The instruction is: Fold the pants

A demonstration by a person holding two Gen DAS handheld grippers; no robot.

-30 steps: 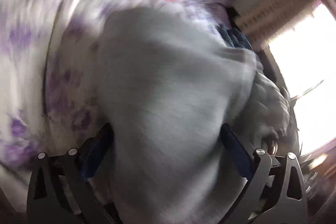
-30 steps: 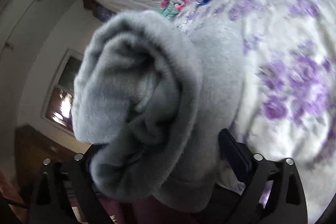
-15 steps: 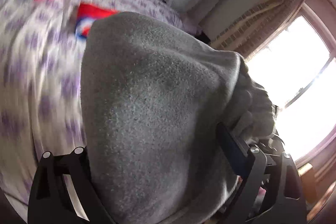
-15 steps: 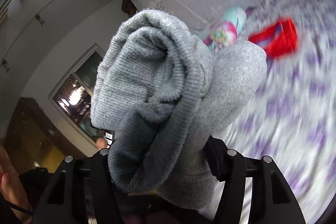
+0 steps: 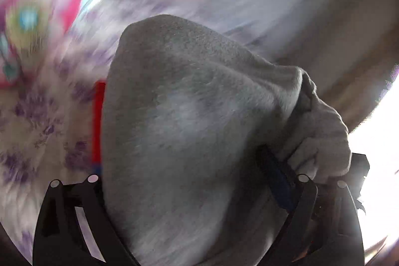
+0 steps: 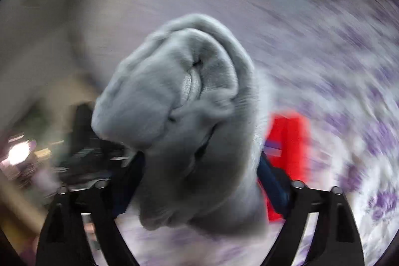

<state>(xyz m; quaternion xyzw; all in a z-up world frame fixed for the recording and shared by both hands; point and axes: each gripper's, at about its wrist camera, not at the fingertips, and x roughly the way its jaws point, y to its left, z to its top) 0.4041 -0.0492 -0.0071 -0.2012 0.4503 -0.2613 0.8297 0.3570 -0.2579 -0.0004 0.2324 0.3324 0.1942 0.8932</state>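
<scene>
Two grippers are on the load, and I read both as clamped on the same grey pants [image 5: 189,131]. In the left wrist view the left gripper [image 5: 184,193] has its fingers spread wide around a thick bulk of cloth that fills the centre and lower frame; the blue pad of one finger [image 5: 276,181] presses into the fabric at lower right. A ribbed, bunched end [image 5: 324,141] hangs over at the right edge of that frame.

In the right wrist view the right gripper [image 6: 199,178] is closed on a rolled wad of the same garment, which stands up through the centre of the frame. Both views show the pants lifted off the flowered bedsheet [image 6: 349,91], which is heavily blurred by motion. A red item [image 6: 286,141] lies on the sheet at centre right, partly behind the cloth.

Hazards, as I judge them:

1. Slip. Each grip holds several loose layers, so an inner layer can slide out under a fast swing.
2. Uneven fold. The cloth is wadded, not flat; laying it down as it is would trap creases.
3. Snag. The hanging ribbed end could catch on the left tool's linkage.
4. Collision. Setting down near the red item risks dragging it along.

I cannot tell which part of the pants each tool holds.
</scene>
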